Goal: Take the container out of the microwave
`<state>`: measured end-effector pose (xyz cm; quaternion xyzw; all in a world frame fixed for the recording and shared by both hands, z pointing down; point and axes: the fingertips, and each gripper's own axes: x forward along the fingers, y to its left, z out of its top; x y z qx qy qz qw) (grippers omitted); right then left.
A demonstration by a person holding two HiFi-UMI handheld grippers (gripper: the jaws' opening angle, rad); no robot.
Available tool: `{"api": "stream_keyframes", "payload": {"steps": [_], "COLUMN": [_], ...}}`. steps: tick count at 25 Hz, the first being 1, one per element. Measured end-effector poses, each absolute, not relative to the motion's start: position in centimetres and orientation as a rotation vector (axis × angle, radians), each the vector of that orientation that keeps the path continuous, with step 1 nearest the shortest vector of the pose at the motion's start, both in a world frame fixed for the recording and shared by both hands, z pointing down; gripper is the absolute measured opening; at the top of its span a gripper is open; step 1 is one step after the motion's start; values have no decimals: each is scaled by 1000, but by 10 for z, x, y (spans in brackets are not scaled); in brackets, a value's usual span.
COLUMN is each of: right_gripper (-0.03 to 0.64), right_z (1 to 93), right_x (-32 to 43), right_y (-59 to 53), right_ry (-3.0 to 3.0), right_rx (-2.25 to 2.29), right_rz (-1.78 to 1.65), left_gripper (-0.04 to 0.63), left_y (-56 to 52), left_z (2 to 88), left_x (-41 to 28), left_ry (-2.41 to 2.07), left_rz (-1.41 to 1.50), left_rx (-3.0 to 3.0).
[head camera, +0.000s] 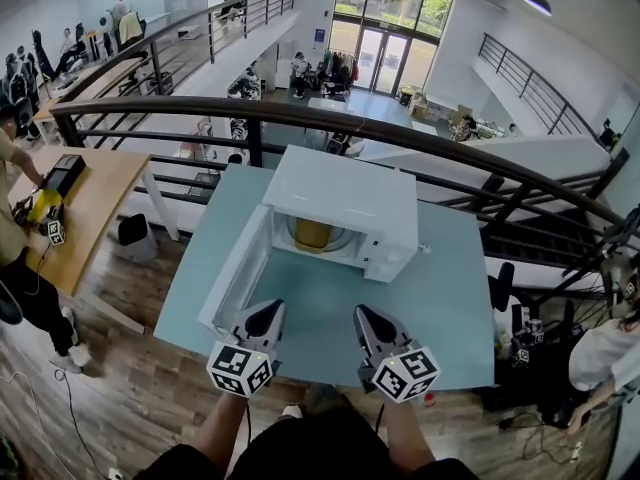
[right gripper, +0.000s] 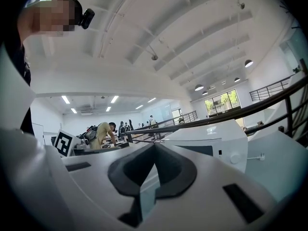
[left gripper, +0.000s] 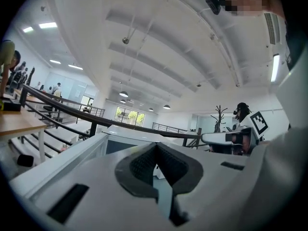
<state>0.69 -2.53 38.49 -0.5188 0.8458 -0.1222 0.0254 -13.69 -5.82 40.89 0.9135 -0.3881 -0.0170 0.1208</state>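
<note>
With the door (head camera: 235, 273) open, the yellow container (head camera: 312, 233) sits inside the microwave (head camera: 340, 193). The left gripper (head camera: 272, 310) and right gripper (head camera: 362, 314) hover short of it, jaws pressed together and empty; I'd say reaching in needs them spread.

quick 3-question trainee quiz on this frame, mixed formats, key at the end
1. True or false: the door of the microwave is shut.
2. Where is the yellow container? A) in the left gripper B) inside the microwave C) in the right gripper
3. Fill in: the jaws of the left gripper and the right gripper are both ____, with nothing held.

Key: 1 false; 2 B; 3 shut.
</note>
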Motion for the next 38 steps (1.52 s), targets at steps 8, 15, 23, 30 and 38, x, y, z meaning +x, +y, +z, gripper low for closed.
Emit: {"api": "stream_keyframes", "payload": {"steps": [8, 15, 23, 30, 38], "right_gripper": [6, 6, 6, 6, 6], "right_z": [399, 415, 438, 462, 482], "right_x": [14, 31, 49, 63, 71], "right_y": [-74, -112, -154, -182, -210], "right_ry": [2668, 2680, 2713, 2743, 2757], "right_rx": [-1587, -1560, -1518, -1511, -1491], "right_rz": [-372, -423, -498, -546, -593], "left_gripper": [6, 6, 6, 6, 6], "left_y": [-89, -132, -175, -205, -242], "left_z": [429, 446, 477, 506, 535], "left_x": [-106, -85, -61, -44, -40], "left_ry": [-1120, -1155, -1182, -1177, -1169], "left_rz": [-34, -39, -28, -11, -80], "left_rx": [2583, 2514, 2425, 2360, 2211]}}
